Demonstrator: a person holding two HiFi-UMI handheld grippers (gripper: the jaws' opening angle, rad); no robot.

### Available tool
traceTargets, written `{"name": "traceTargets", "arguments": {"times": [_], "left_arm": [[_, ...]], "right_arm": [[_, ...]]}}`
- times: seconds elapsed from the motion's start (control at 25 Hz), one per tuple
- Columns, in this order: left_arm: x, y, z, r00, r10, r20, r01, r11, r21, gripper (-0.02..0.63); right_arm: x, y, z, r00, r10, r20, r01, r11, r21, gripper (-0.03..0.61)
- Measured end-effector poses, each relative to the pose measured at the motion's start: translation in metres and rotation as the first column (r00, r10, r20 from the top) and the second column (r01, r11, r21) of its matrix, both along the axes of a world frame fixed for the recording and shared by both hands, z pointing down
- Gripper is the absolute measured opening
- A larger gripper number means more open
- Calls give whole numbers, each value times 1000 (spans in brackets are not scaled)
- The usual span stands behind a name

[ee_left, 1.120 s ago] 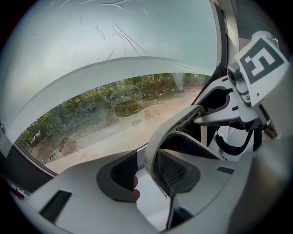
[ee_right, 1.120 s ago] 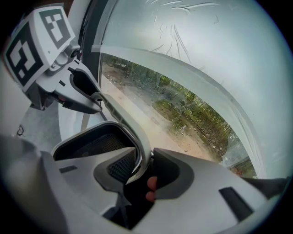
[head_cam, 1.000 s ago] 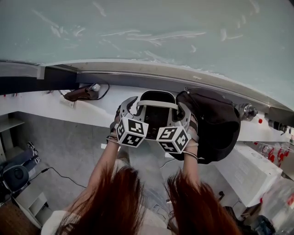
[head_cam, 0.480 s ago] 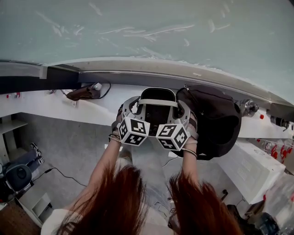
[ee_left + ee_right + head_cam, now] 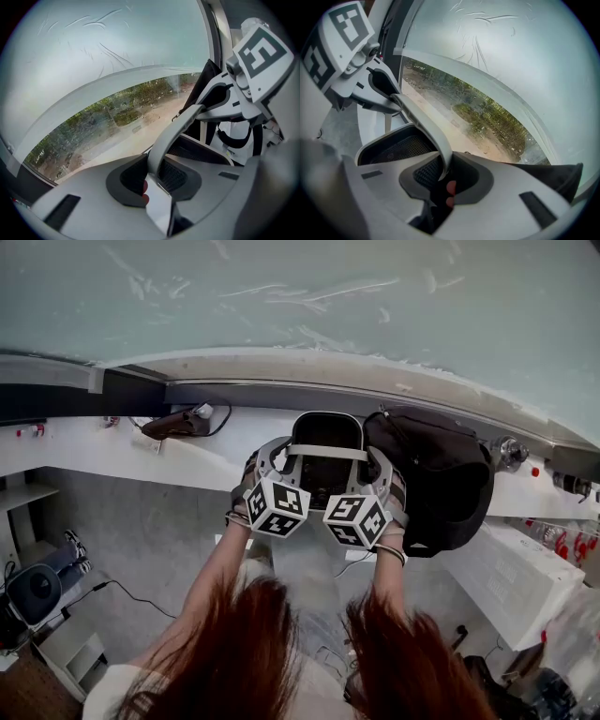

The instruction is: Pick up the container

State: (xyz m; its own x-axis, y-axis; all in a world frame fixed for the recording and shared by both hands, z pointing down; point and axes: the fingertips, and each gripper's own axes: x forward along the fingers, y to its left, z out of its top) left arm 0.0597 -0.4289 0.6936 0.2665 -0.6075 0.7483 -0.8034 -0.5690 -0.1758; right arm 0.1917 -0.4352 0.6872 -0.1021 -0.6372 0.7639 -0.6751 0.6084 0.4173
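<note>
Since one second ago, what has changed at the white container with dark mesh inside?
The left gripper and right gripper have just been closing, each onto an end of the curved handle of the white mesh-lined container. Container, black fabric bag and white ledge stayed put.

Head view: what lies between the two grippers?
The container, in the head view; both the left gripper and right gripper have just been closing on its handle.
</note>
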Motion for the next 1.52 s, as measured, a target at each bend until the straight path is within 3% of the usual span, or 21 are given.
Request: {"name": "traceTargets", "arguments": {"times": [0.56, 1.52], "left_arm": [[3, 28, -8, 996, 72, 43, -73, 997, 8, 77], [-16, 53, -71, 995, 91, 42, -95, 990, 104, 77]], "right_arm": [[2, 26, -6, 999, -1, -35, 2, 999, 34, 76], [-16, 57, -67, 997, 71, 19, -72, 990, 122, 75]]}}
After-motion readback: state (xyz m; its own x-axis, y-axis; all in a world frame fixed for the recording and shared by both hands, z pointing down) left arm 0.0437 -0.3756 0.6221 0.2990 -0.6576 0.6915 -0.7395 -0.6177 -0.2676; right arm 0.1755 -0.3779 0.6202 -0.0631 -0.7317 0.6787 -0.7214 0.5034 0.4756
